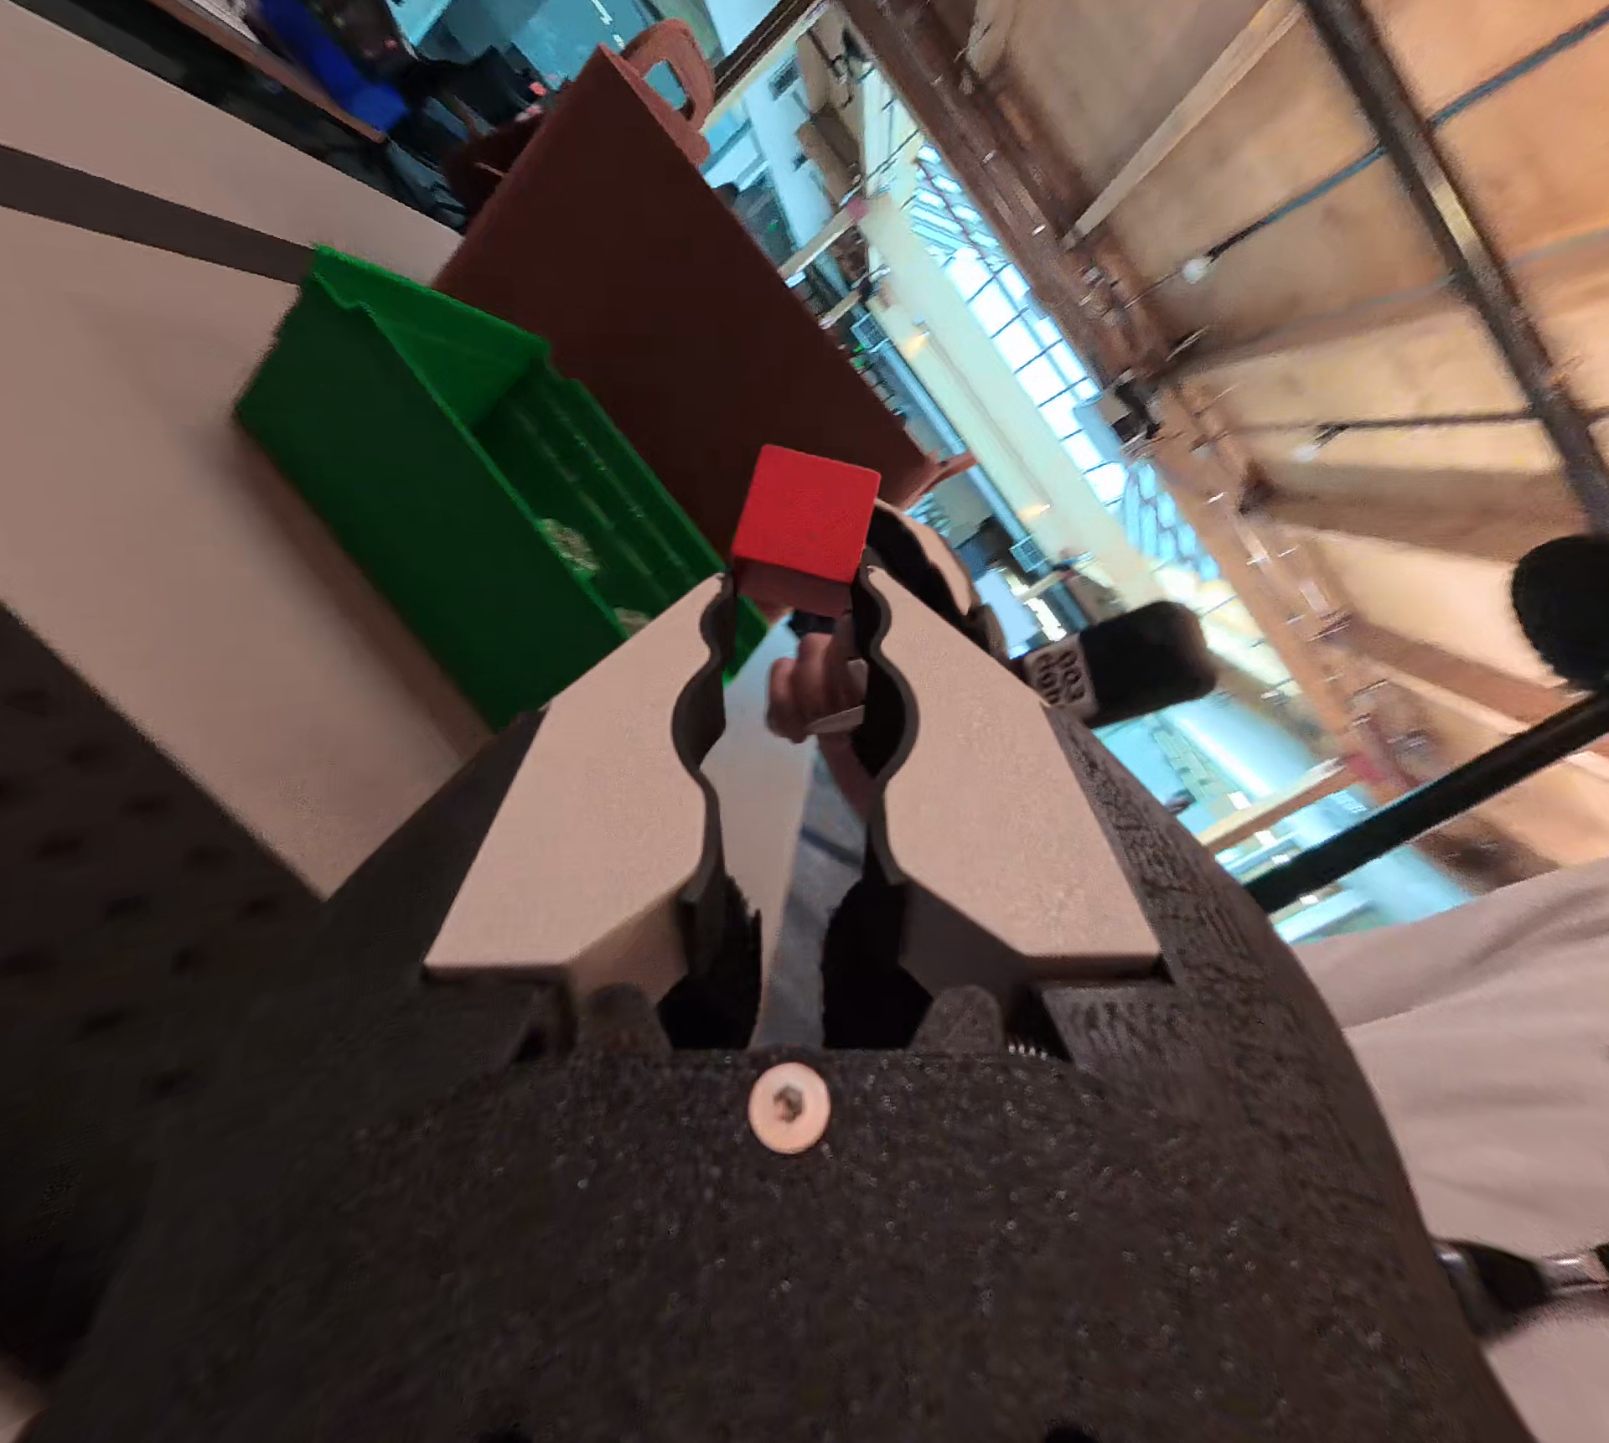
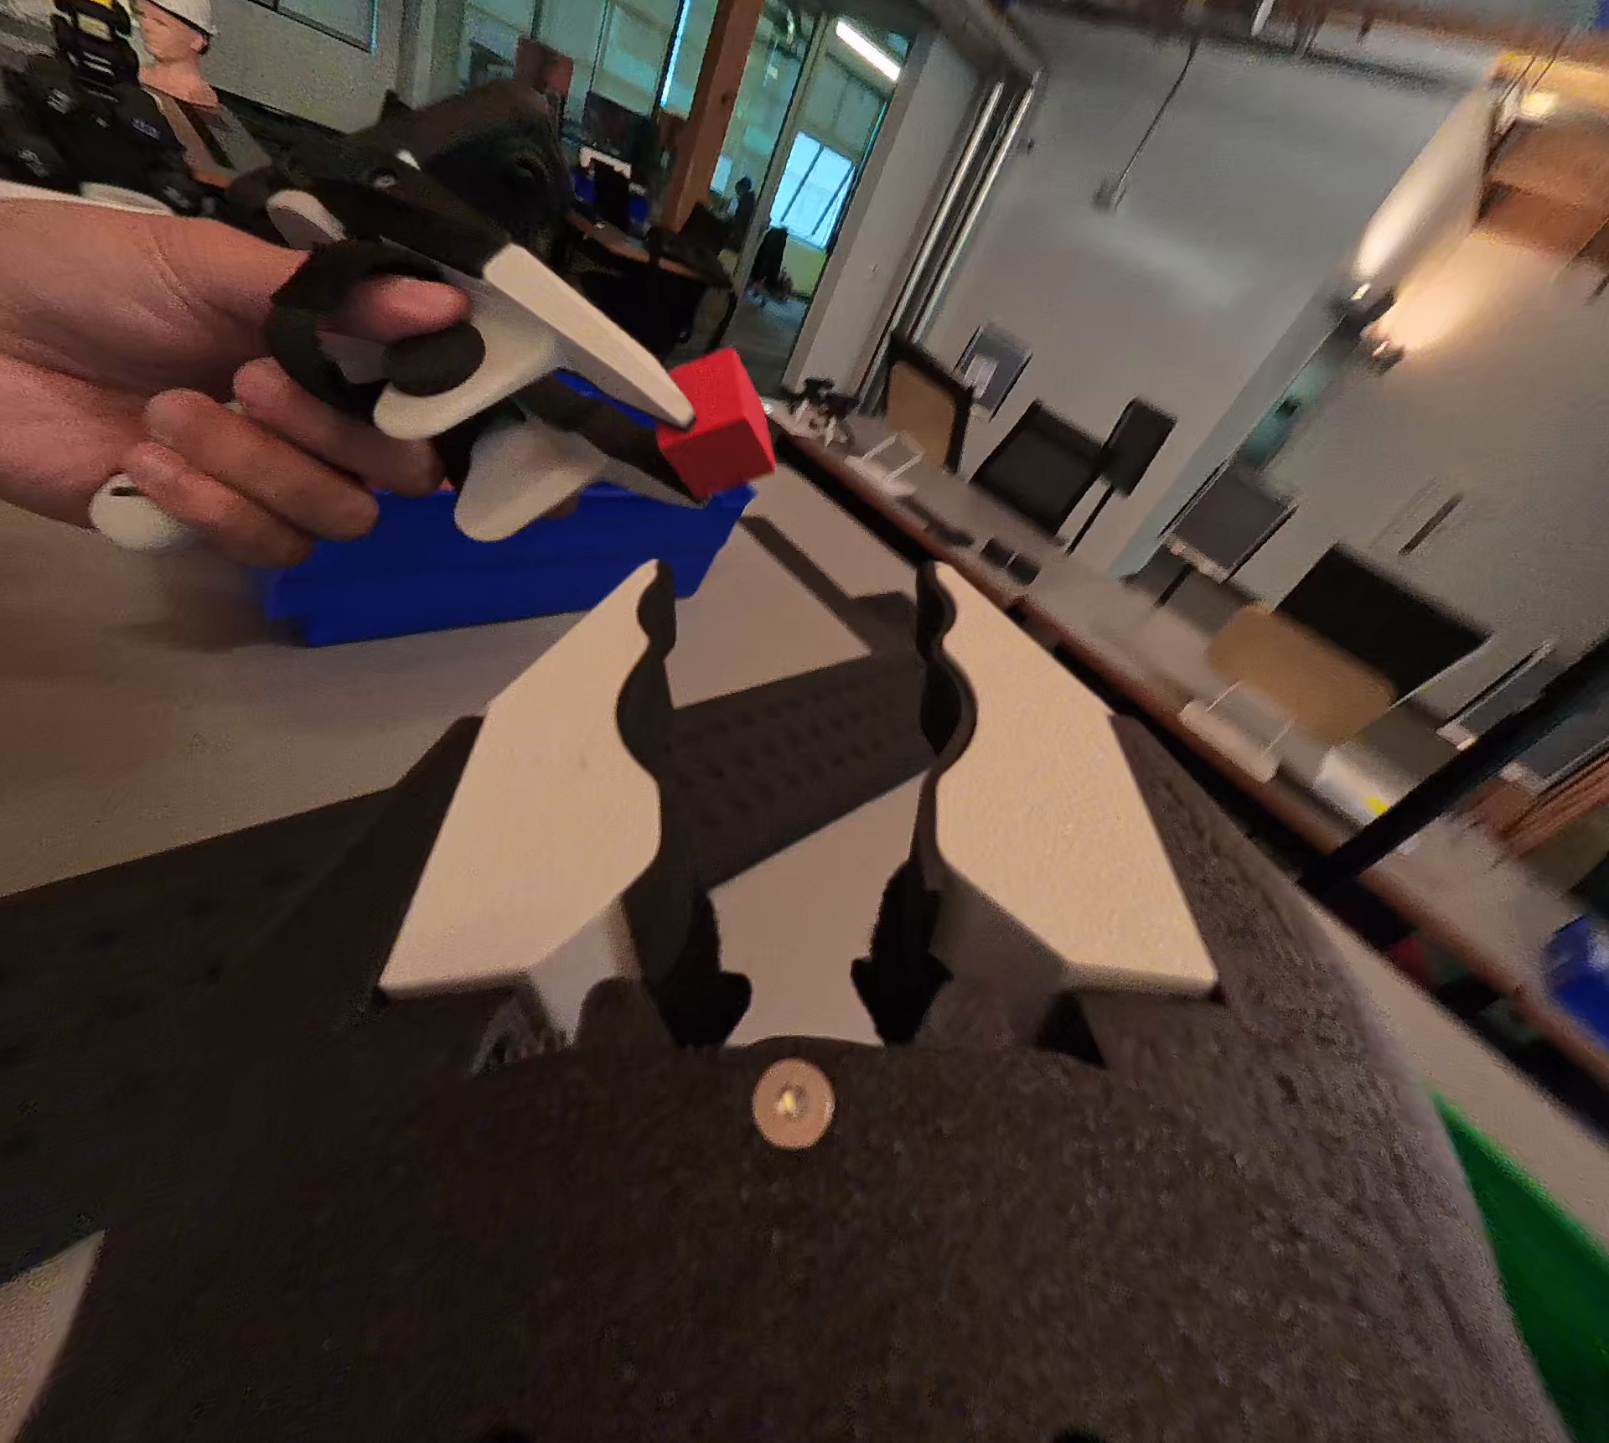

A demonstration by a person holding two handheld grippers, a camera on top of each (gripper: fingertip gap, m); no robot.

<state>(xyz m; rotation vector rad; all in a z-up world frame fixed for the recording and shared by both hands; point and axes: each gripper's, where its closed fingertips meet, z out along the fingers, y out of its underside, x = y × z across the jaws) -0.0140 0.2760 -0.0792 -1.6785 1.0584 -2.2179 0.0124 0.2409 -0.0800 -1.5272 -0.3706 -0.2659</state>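
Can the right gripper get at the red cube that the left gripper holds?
Probably yes. The right gripper is open and empty, and the red cube sticks out past the left gripper, in the air above the blue bin. Nothing lies between them.

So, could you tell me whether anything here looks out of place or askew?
Only one thing stands out: the red cube is off the table, pinched at the very tips of the left hand-held gripper, most of it jutting beyond them. The right hand-held gripper is open and empty. The green bin and blue bin sit flat.
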